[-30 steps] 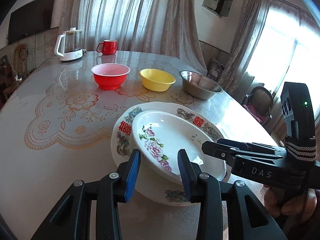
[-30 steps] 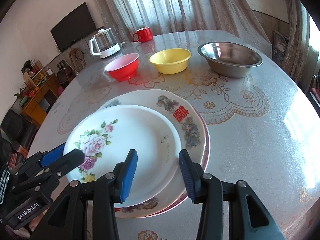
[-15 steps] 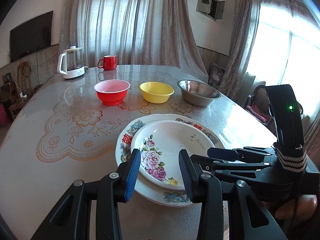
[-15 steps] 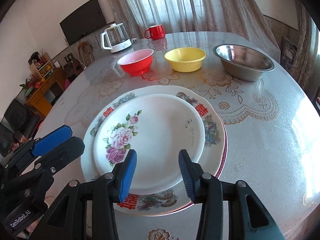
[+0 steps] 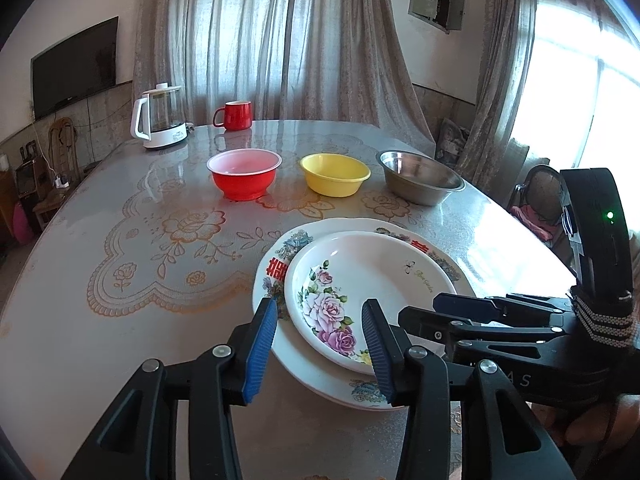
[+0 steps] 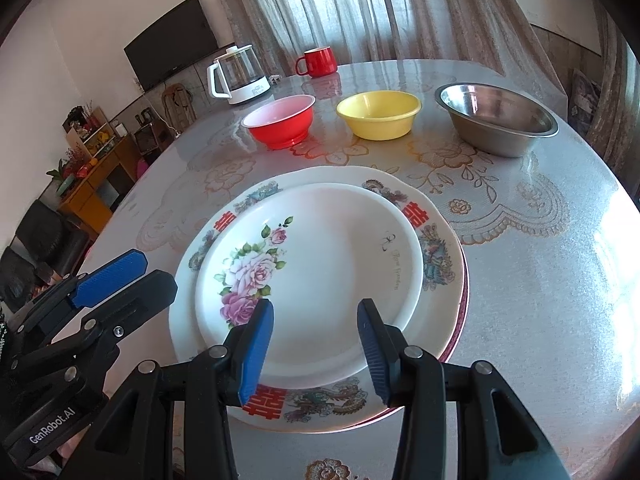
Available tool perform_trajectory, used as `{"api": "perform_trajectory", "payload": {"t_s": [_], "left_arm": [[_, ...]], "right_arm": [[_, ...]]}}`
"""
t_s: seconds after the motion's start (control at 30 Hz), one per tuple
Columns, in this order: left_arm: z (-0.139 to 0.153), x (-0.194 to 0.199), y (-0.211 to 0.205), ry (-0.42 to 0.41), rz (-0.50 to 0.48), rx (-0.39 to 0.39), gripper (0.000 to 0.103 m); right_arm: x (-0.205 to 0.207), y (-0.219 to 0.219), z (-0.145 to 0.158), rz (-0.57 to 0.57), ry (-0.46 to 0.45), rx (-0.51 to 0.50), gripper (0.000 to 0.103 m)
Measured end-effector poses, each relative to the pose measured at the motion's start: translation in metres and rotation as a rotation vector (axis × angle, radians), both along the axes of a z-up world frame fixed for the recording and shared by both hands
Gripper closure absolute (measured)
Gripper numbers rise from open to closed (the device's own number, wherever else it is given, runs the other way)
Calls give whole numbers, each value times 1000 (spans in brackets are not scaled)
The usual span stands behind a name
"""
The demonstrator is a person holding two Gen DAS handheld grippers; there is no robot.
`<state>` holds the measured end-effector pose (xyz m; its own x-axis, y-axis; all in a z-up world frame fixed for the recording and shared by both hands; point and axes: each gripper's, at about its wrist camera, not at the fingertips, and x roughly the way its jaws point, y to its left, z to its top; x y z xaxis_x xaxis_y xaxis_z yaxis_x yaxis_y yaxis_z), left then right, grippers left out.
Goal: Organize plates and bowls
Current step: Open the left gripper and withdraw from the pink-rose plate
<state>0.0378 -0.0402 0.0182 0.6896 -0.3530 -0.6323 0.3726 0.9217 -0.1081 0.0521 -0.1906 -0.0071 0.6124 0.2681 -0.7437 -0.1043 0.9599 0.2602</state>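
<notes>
The left gripper (image 5: 318, 346), its jaws just widened and nothing grasped, and the released right gripper (image 6: 314, 348) are held over the near rim of the stacked rose plate (image 6: 316, 264), while the bowls (image 6: 378, 114) are lined up toward the counter's far edge.

Bare table (image 5: 120, 240) left; bowls (image 5: 334, 174) seemingly crowd beyond.

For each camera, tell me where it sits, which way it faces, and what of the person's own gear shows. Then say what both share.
Left wrist: sits on the left tool, looking across the rose plate toward the curtains; the right tool and a hand show at right.
Right wrist: sits on the right tool, looking down over the rose plate; the left tool shows at left.
Shared: the stacked plates, red bowl, yellow bowl, steel bowl.
</notes>
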Motion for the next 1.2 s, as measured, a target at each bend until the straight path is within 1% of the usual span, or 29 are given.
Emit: {"api": "perform_trajectory", "payload": {"t_s": [0.3,0.43,0.53,0.67,0.8,0.9,1.0,1.1,1.2], "left_arm": [[-3,8,0,22,9,12,57],[-3,10,-1,22,6,16,55],[-3,12,-2,21,3,23,55],[-2,18,-5,24,8,37,55],[-1,22,-7,26,4,42,52],[0,27,-8,30,0,48,52],[1,32,-10,34,-5,51,52],[0,39,-11,57,-2,46,52],[-1,47,-11,81,9,45,52]], "right_arm": [[3,-7,-1,-9,5,45,59],[5,-16,1,-12,6,122,59],[7,-22,3,-26,6,158,59],[8,-32,8,-40,-16,206,59],[10,-43,11,-73,-23,221,59],[14,-52,12,-95,-26,238,59],[17,-58,12,-112,-24,233,59],[22,-69,11,-141,-22,226,59],[28,-85,8,-194,-15,237,59]]}}
